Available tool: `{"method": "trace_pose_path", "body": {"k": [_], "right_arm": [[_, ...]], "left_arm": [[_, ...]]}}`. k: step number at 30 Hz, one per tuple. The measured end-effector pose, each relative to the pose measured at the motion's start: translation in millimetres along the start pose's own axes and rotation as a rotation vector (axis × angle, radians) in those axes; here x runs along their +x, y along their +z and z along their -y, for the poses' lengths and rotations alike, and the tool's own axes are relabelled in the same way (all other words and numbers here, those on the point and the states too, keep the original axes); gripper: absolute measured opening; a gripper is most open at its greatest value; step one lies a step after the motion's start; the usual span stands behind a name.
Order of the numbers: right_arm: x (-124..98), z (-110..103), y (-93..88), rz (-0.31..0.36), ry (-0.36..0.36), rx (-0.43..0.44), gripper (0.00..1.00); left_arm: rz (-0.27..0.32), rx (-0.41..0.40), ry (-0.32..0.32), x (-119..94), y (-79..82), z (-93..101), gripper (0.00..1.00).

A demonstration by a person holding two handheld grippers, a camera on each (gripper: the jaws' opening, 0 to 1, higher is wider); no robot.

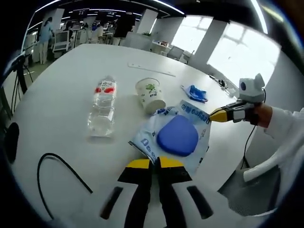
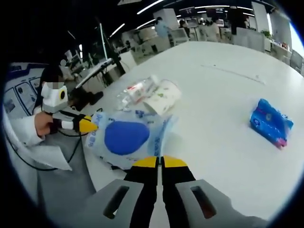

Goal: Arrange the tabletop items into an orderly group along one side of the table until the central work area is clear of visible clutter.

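A white-and-blue plastic bag (image 1: 173,135) with a blue oval pad in it lies near the table's edge. My left gripper (image 1: 154,163) is shut, its yellow tips pinching the bag's near edge. My right gripper (image 1: 219,114) comes in from the right, shut on the bag's far corner. In the right gripper view the bag (image 2: 126,137) lies just ahead of my right gripper (image 2: 160,162), and the left gripper (image 2: 88,125) holds its left edge. A clear bottle (image 1: 102,107) with a red label lies on its side. A paper cup (image 1: 151,95) is tipped over beside it.
A small blue packet (image 1: 195,92) (image 2: 270,122) lies apart on the white table (image 1: 61,71). A thin pale strip (image 1: 152,69) rests further back. A black cable (image 1: 59,164) loops at the near left. Desks and people stand beyond the table.
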State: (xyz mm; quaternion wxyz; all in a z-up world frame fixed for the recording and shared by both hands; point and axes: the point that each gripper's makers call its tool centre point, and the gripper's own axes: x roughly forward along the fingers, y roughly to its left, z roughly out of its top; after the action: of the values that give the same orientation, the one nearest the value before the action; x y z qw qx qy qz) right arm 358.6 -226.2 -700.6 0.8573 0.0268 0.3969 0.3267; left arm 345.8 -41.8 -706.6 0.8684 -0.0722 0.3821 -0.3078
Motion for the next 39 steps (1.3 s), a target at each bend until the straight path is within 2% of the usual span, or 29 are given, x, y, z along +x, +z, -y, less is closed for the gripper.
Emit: {"method": "trace_pose_path", "body": {"k": [12,20,39], "right_arm": [[-20,-3,6.8,0.052,-0.014,0.011,0.0],[-38,-2,11.5,0.099,-0.04,0.031,0.0],[-83,-3,22.7,0.229,-0.116,0.073,0.0]], "left_arm": [[0.012,0.048,-0.028,-8,13.6,13.5,0.0],[0.026,0.091,-0.056,-13,28.2,27.8,0.0],[0.062,0.215,-0.138,-20,75.1,58.5,0.0]]}}
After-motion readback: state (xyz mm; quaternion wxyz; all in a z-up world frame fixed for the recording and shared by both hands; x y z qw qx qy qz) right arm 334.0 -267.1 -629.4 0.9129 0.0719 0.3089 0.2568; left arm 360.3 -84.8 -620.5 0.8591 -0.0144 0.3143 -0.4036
